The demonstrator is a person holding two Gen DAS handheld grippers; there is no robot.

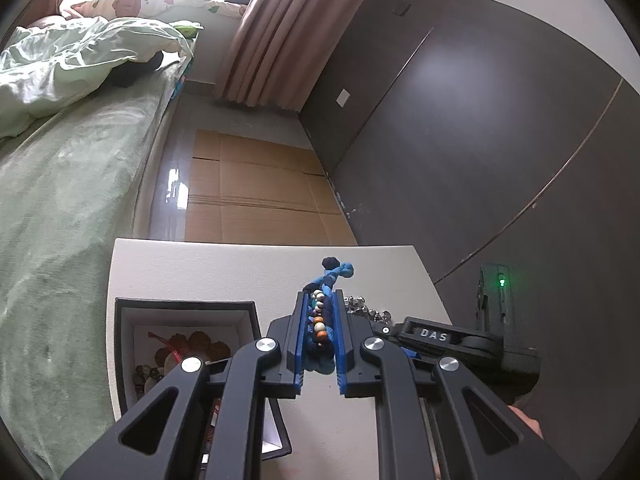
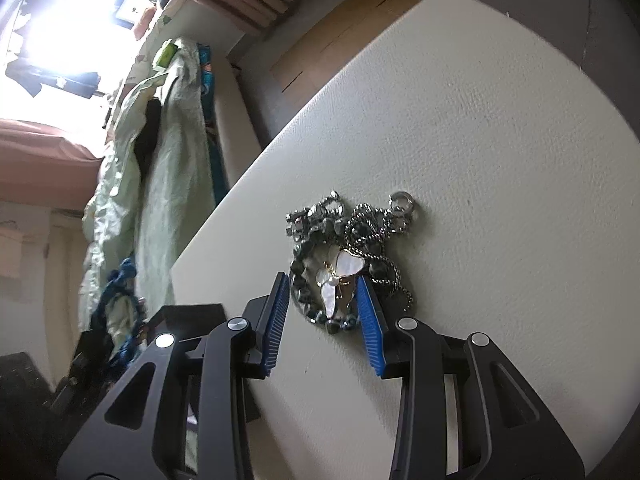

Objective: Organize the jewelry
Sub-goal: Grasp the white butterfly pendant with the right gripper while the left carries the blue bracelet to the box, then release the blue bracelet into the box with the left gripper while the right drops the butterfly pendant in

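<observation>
The left gripper is closed on a blue braided bracelet with coloured beads, which is clamped between its blue fingers and lifted over the white surface, the braid's knotted end poking out past the fingertips. The right gripper is held partly apart around a heap of silver chains and a white-petalled pendant lying on the surface; its right finger is seen touching the heap's edge, while the left finger is kept just clear, so the pile is not gripped. In the left wrist view the same silver heap is found just right of the left fingers. An open dark box with a white lining is placed at the near-left corner of the surface, with brownish beaded pieces inside. Bare surface is left beyond and to the right of the heap, up to the curved far edge. Past that edge, flattened cardboard is spread on the floor. A bed with green bedding is set along the left side, a dark wall panel along the right, and pink curtains are hung at the far end.
</observation>
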